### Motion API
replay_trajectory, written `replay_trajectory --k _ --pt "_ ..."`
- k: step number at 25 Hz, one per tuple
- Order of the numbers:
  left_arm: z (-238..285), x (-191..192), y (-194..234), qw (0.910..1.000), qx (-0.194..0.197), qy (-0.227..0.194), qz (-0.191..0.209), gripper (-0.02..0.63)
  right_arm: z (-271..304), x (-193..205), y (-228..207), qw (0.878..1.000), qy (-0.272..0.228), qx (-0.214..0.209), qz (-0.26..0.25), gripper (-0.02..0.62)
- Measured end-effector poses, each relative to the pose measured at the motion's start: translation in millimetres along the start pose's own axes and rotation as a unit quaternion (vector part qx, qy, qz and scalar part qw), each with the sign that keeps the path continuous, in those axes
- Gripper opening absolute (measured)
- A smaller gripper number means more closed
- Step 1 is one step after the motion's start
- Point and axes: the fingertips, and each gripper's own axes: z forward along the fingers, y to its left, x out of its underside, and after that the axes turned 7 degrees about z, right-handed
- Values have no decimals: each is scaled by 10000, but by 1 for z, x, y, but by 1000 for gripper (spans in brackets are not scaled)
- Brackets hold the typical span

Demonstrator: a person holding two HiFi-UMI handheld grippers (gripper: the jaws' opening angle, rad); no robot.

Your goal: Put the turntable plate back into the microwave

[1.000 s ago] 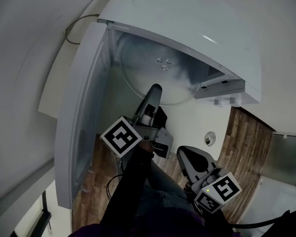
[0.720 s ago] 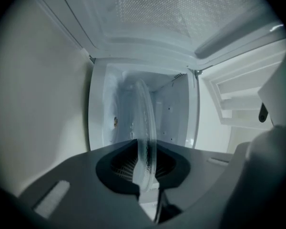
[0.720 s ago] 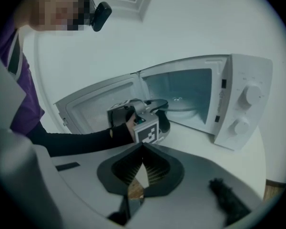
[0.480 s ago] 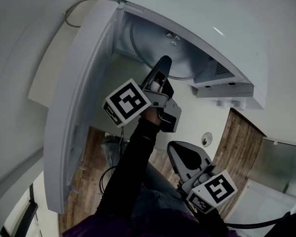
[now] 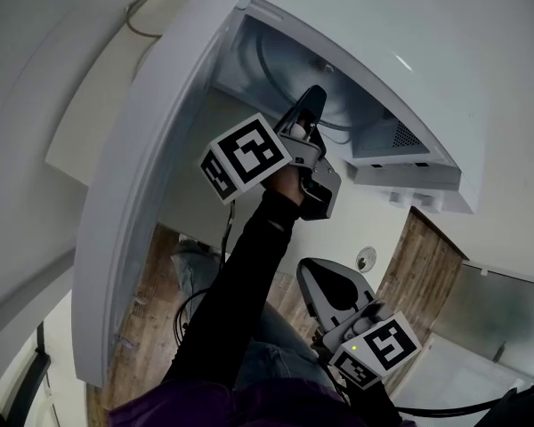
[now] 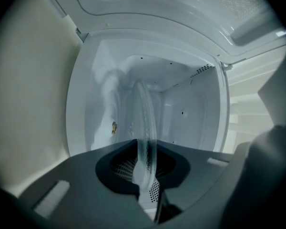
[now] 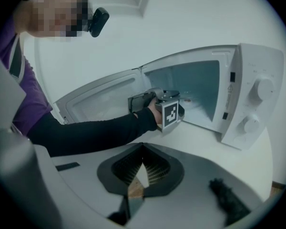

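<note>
The glass turntable plate (image 6: 145, 123) reaches into the open microwave (image 7: 251, 97). The left gripper (image 6: 144, 178) pinches its rim. The door (image 5: 129, 229) stands wide open beside it. Two round knobs (image 7: 263, 88) sit on the front. The right gripper (image 7: 137, 175) is closed tight on nothing, well back from the microwave.

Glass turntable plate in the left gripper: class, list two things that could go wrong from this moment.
1. The left gripper pinches the clear glass turntable plate only at its rim, so the glass might slip or swing down and chip.
2. The plate sits close to the cavity walls of the white microwave. A crooked push could knock it against them or leave it off centre on the cavity floor.
</note>
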Motion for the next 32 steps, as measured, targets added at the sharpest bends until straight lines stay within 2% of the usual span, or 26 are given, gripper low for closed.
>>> replay_trajectory --k 19,25,32 --pt "21 5 19 9979 -645 90 -50 47 4 -4 -6 9999 42 -39 98 9" --pt "19 2 22 9917 -1148 321 484 27 5 -6 -9 9999 49 -66 108 9" --pt "17 1 33 9817 -1704 441 720 22 7 -7 -10 9999 65 -121 93 9"
